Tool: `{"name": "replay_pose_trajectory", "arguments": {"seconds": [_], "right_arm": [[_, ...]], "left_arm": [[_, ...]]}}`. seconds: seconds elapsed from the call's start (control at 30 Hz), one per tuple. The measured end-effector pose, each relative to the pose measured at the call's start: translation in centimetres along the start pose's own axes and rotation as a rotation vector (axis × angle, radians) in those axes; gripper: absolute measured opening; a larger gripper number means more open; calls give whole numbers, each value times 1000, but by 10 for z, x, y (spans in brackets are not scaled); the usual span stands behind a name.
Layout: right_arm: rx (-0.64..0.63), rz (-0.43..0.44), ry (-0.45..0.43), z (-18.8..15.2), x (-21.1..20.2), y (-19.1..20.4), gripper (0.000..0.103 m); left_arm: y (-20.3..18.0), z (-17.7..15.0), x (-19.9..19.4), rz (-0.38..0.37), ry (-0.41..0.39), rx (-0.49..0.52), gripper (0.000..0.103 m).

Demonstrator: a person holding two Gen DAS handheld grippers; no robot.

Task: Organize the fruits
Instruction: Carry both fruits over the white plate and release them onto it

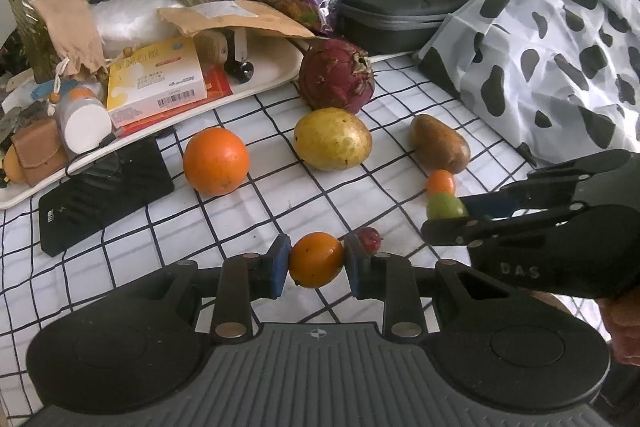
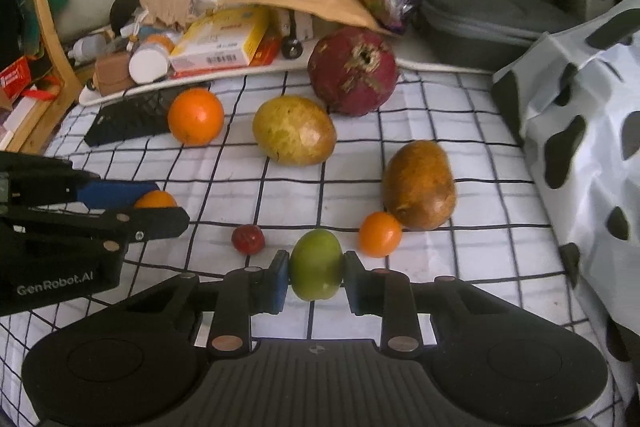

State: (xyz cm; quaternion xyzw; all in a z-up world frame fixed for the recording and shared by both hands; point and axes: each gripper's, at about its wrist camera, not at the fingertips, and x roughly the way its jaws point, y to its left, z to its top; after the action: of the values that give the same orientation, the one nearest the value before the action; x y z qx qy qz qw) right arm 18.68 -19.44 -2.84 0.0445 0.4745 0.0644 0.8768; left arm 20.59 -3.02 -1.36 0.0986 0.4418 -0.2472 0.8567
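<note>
My left gripper [image 1: 316,263] is shut on a small orange fruit [image 1: 316,259] just above the checked cloth. My right gripper [image 2: 316,273] is shut on a small green fruit [image 2: 316,270]; it shows at the right of the left wrist view [image 1: 446,206]. On the cloth lie a big orange [image 1: 216,161], a yellow mango [image 1: 332,139], a brown mango [image 1: 439,143], a dark red dragon fruit [image 1: 336,75], a small orange tomato-like fruit [image 2: 379,234] and a small red fruit [image 2: 248,239].
A white tray [image 1: 276,75] with boxes, a bottle and pouches stands at the back left. A black power bank [image 1: 106,193] lies in front of it. A cow-print bag [image 1: 560,47] fills the right side. A grey case [image 1: 392,19] and snack bag sit behind.
</note>
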Motion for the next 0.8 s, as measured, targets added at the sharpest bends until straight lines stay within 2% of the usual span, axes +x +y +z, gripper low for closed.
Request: {"name": "replay_pose_trajectory", "arguments": {"seconds": [0.37,0.8], "right_arm": [[-22,35,-52,-20,-47,0,30],[-24,39,-21,-71,-83,8,30]], "left_arm": [[-17,-20,-29,5,-30,-15,28],[-43,-64,-60,-7,-18,-27,28]]}}
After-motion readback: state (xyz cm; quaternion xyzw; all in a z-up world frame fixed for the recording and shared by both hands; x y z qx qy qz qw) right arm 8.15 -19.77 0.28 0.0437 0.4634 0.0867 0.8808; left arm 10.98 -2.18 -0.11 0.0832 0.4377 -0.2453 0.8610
